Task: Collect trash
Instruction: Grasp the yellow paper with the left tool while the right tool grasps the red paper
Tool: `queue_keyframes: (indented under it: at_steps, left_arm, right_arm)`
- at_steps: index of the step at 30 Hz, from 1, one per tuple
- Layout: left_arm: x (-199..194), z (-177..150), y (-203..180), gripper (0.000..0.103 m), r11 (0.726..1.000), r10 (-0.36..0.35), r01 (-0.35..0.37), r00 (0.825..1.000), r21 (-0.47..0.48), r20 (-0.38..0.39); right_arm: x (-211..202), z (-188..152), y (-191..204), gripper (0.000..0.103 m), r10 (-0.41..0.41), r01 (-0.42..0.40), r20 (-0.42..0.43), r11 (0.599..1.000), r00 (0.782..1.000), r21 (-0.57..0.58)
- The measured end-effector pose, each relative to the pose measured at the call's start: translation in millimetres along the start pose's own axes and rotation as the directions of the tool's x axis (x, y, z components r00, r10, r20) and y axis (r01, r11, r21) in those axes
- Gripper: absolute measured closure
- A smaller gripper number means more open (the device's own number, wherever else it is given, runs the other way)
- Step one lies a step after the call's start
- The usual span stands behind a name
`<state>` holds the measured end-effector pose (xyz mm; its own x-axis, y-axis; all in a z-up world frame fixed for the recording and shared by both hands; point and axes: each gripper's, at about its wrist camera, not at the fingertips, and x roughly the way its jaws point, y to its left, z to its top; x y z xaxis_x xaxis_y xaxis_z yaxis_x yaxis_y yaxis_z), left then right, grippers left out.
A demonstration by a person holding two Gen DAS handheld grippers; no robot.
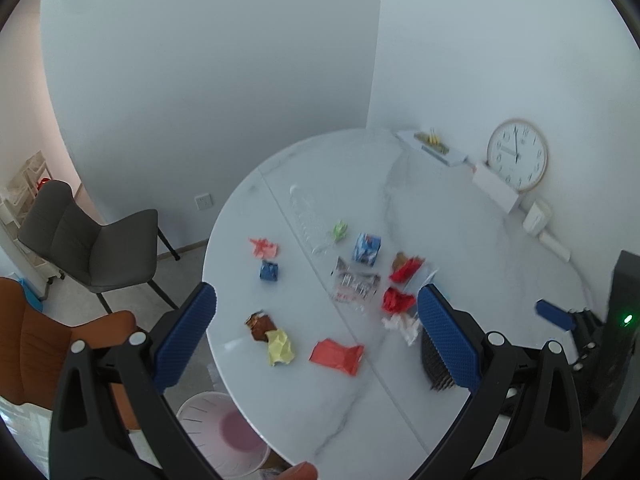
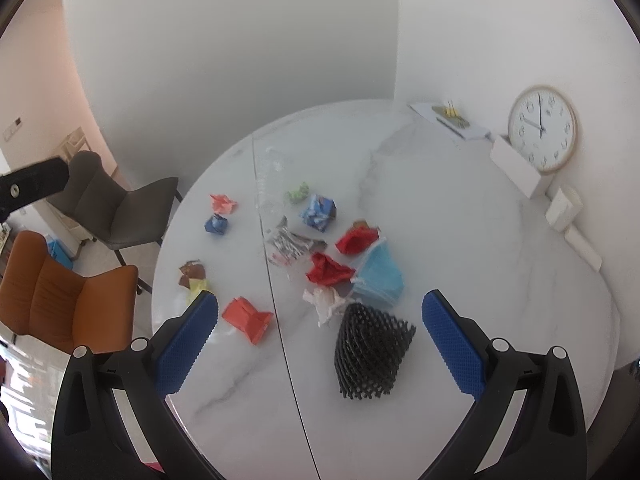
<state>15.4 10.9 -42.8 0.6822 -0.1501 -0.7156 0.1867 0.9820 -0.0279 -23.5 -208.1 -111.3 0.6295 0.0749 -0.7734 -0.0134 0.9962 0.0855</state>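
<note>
Several scraps of trash lie on a round white marble table point(image 1: 328, 408) point(image 2: 480, 240): an orange wrapper point(image 1: 338, 356) point(image 2: 248, 318), a crumpled yellow paper point(image 1: 280, 347), a black foam net point(image 2: 370, 352), a blue face mask point(image 2: 378, 276), red wrappers point(image 2: 328, 270), a white tissue point(image 2: 326, 304), blue packets point(image 1: 269, 270) point(image 2: 319, 213) and a clear plastic bottle point(image 1: 308, 220). My left gripper point(image 1: 316, 332) hangs open above the table's near left part. My right gripper point(image 2: 320, 334) is open too, above the black net, holding nothing.
A pink-and-white waste bin point(image 1: 224, 434) stands on the floor below the table's near left edge. A grey chair point(image 1: 92, 240) and an orange chair point(image 2: 60, 292) stand to the left. A wall clock point(image 2: 542, 128), white boxes point(image 2: 518, 170) and a book point(image 2: 452, 120) line the table's far right.
</note>
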Motion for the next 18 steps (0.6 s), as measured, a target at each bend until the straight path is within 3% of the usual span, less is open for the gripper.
queue_keyframes:
  at_steps: [8,12,18]
  left_arm:
    - [50,-50,24,0.006,0.998,-0.013,0.019,0.996,0.061,-0.086]
    - [89,-72,42,0.006,0.998,-0.032,0.039,0.986,0.039,-0.165]
    - [141,-93,50,0.007,0.997,-0.024,0.04,0.974,0.066,-0.225]
  right_arm:
    - [36,-58,-27,0.002,0.024,-0.016,-0.106,0.997,0.994,0.081]
    - [52,-72,-14,0.002,0.035,-0.029,-0.126,0.998,0.991,0.054]
    - [76,-76,9,0.002,0.03,-0.03,-0.137,1.0,0.99,0.001]
